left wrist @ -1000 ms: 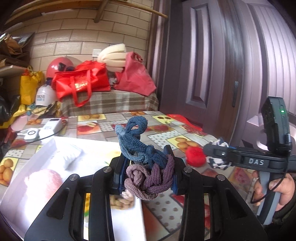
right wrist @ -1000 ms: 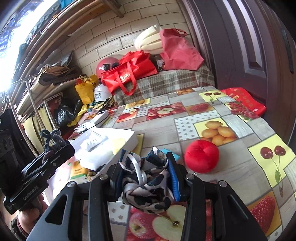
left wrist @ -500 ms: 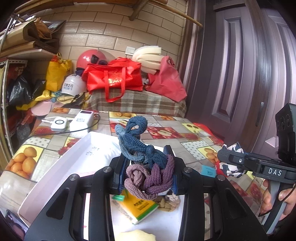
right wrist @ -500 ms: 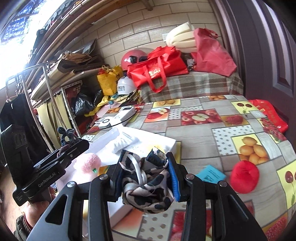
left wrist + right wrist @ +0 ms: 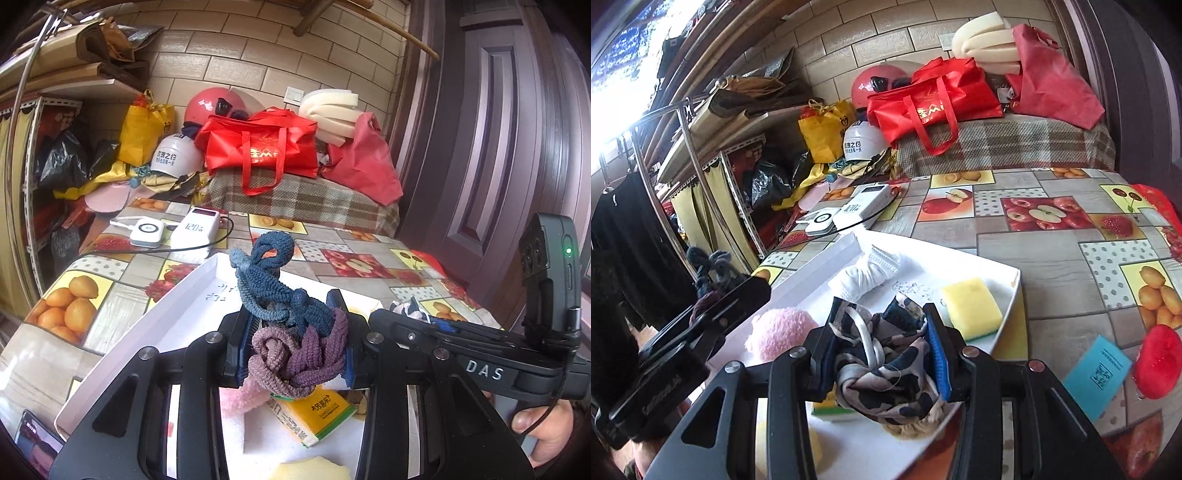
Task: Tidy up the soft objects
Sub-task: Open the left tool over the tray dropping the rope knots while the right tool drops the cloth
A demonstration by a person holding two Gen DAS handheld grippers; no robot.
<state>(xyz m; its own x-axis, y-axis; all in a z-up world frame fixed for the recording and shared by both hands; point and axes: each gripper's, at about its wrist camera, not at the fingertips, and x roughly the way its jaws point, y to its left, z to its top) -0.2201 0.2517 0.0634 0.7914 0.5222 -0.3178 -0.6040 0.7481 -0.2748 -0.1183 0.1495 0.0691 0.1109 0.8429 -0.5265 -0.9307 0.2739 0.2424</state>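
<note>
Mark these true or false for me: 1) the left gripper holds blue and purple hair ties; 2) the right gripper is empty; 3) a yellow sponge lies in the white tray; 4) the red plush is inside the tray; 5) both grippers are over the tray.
1. True. The left gripper is shut on the blue and purple hair ties.
2. False. The right gripper is shut on a patterned scarf scrunchie.
3. True. The yellow sponge lies in the white tray.
4. False. The red plush sits on the fruit-print tablecloth, outside the tray.
5. True. Each wrist view shows tray surface below its fingers.
</note>
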